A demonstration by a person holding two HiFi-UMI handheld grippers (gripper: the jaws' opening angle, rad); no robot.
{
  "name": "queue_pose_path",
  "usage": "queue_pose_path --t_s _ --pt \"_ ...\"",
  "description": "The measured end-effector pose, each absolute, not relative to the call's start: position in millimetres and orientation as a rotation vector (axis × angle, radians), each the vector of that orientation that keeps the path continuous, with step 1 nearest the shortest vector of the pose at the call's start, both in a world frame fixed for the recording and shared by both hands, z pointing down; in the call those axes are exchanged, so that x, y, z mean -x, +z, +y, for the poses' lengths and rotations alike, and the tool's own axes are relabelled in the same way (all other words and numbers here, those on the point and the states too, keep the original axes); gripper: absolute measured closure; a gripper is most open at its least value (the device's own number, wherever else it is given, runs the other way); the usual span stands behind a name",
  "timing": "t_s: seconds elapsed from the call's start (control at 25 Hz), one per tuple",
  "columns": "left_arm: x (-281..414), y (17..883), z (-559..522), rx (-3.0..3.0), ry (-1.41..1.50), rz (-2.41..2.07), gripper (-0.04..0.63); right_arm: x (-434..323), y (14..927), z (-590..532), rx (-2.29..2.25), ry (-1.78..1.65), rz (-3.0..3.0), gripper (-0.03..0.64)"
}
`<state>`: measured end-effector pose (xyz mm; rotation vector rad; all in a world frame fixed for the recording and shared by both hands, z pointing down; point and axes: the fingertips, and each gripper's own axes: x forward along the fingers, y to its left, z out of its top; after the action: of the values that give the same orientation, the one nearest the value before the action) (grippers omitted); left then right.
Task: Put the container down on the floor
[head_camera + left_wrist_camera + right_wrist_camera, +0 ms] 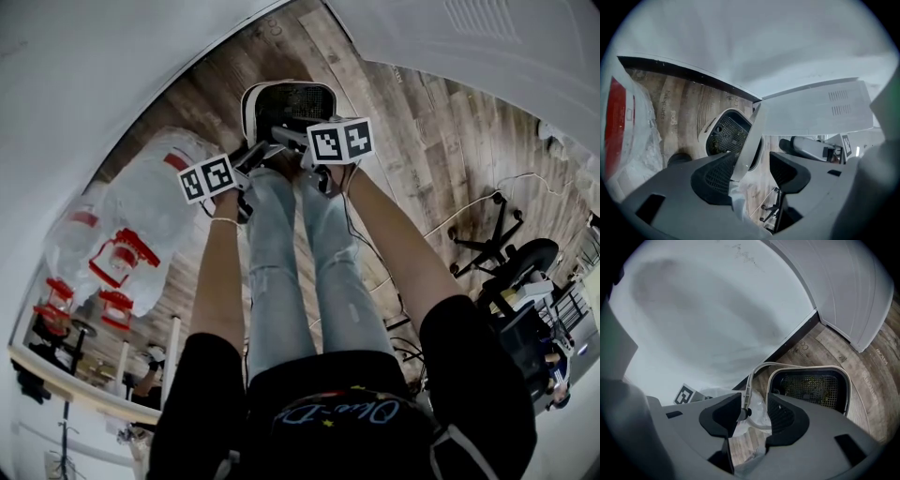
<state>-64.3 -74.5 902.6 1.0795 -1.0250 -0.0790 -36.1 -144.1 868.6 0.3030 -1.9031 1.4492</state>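
Note:
The container [286, 98] is a white tub with a black mesh inside. It rests on the wooden floor in front of the person's feet, close to the wall. Its white handle [749, 136] rises between the jaws of my left gripper [753, 166], which stand wide and open; the band only leans by the left pad. In the right gripper view the thin handle [748, 390] passes between the jaws of my right gripper [754, 411], against the left pad, with a gap to the other pad. Both grippers [248, 155] [305, 150] hover just above the tub.
A big clear plastic bag with red parts [141, 216] lies on the floor to the left. An office chair base [487, 244] and cables are at the right. A white wall with a dark baseboard [797, 333] and a white panel [853, 287] stand behind the tub.

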Motion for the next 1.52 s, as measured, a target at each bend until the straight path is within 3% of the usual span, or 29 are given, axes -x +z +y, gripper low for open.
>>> queue_pose_path --t_s 0.48,0.64,0.76,0.92,1.52 --pt "91 881 -65 -1.033 -0.157 -1.086 0.374 31 848 -151 -0.353 1.474 -1.899 0.457" --pt "95 839 -94 -1.177 -0.323 -1.105 0.439 30 822 -158 -0.387 1.553 -1.917 0.466" --pt "96 807 -111 -1.259 -0.437 -1.101 0.496 25 799 -169 -0.445 1.541 -1.957 0.555" --pt "89 760 -129 -1.463 -0.484 -1.053 0.582 17 768 -188 -0.568 1.493 -2.011 0.607" --pt "81 562 -171 -1.99 -0.329 -1.181 0.589 13 585 -214 -0.643 1.389 -2.321 0.617"
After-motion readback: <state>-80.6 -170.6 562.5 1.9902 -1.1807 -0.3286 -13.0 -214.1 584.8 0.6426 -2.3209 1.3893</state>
